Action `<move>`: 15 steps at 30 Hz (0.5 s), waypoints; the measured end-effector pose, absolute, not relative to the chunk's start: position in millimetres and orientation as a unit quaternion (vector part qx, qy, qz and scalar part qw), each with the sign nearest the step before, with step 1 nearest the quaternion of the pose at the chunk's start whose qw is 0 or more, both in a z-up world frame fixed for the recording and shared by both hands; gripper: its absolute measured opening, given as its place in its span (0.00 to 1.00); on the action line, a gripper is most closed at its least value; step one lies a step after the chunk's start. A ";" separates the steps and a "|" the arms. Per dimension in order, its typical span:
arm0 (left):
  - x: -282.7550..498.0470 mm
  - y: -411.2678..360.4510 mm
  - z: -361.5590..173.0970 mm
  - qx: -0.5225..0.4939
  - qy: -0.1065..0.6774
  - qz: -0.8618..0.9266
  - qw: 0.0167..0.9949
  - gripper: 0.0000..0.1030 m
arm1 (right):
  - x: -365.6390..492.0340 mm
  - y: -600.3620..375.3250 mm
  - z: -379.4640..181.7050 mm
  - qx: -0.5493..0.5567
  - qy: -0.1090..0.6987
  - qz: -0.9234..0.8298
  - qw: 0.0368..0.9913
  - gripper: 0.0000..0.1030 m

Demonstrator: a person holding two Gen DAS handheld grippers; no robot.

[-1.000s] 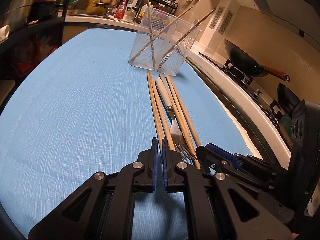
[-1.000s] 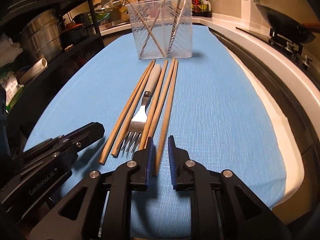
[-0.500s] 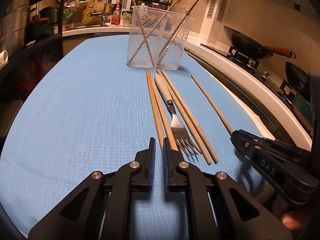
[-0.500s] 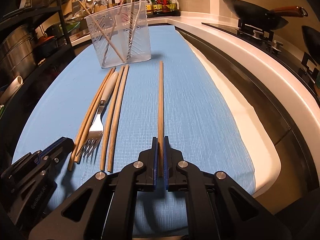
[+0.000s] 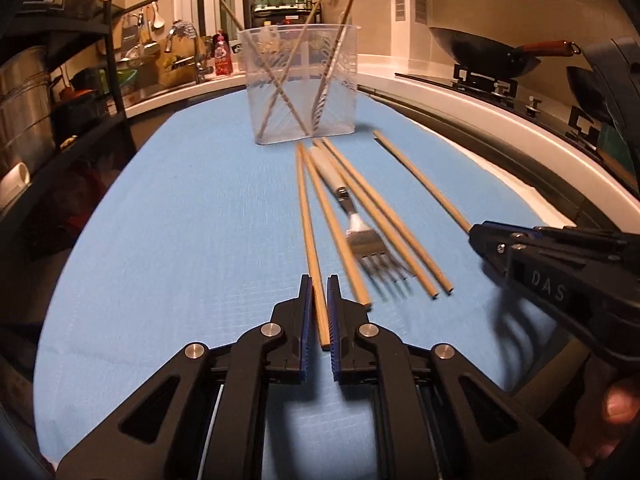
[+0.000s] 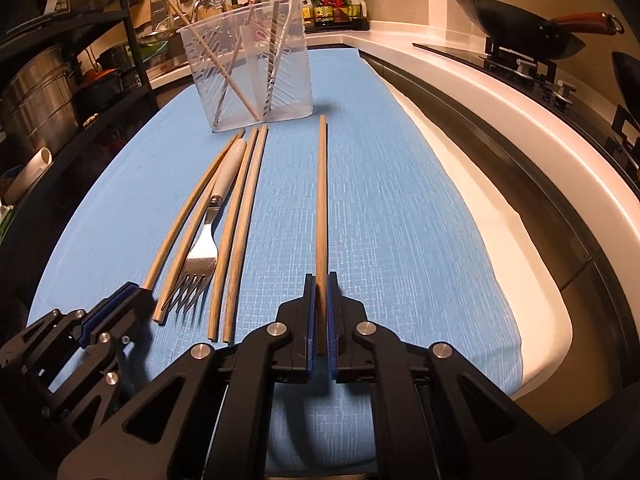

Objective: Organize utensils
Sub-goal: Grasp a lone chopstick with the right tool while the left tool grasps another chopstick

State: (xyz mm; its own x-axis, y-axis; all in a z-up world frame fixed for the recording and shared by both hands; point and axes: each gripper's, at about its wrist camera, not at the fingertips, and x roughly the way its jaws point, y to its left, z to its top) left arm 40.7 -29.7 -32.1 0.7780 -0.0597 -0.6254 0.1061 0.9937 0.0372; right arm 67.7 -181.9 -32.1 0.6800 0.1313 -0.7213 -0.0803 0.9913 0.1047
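Note:
A blue mat (image 5: 180,220) holds a white-handled fork (image 5: 352,216) (image 6: 202,248) among loose wooden chopsticks (image 5: 384,220). My left gripper (image 5: 319,280) (image 6: 134,292) is shut on the near end of the leftmost chopstick (image 5: 306,216), which still lies along the mat. My right gripper (image 6: 320,278) (image 5: 476,236) is shut on a single chopstick (image 6: 321,200) (image 5: 422,182), set apart to the right of the bundle. Beyond the far ends stands a clear plastic holder (image 5: 304,88) (image 6: 248,76) with several chopsticks leaning inside.
A white counter edge (image 6: 480,92) runs along the mat's right side, with a stove and woks (image 5: 488,56) (image 6: 520,28) behind it. A dark shelf rack with steel pots (image 5: 24,100) stands left. A sink and bottles sit behind the holder.
My right gripper closed on the rightmost chopstick and drew it sideways to the right, away from the bundle. The left gripper rolled level, with its chopstick showing further in between the pads.

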 end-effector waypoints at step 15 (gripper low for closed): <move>26.0 0.2 -31.6 0.014 0.333 -0.023 0.943 0.06 | 55.4 -168.6 -33.4 0.005 0.380 0.058 0.923 0.06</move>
State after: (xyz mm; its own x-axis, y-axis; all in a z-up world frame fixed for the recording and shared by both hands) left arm 26.0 0.2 -31.6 0.7770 -0.0336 -0.6286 0.0524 0.9986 0.0113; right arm 55.4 -168.6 -33.4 0.7041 0.1104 -0.7014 -0.1024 0.9933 0.0535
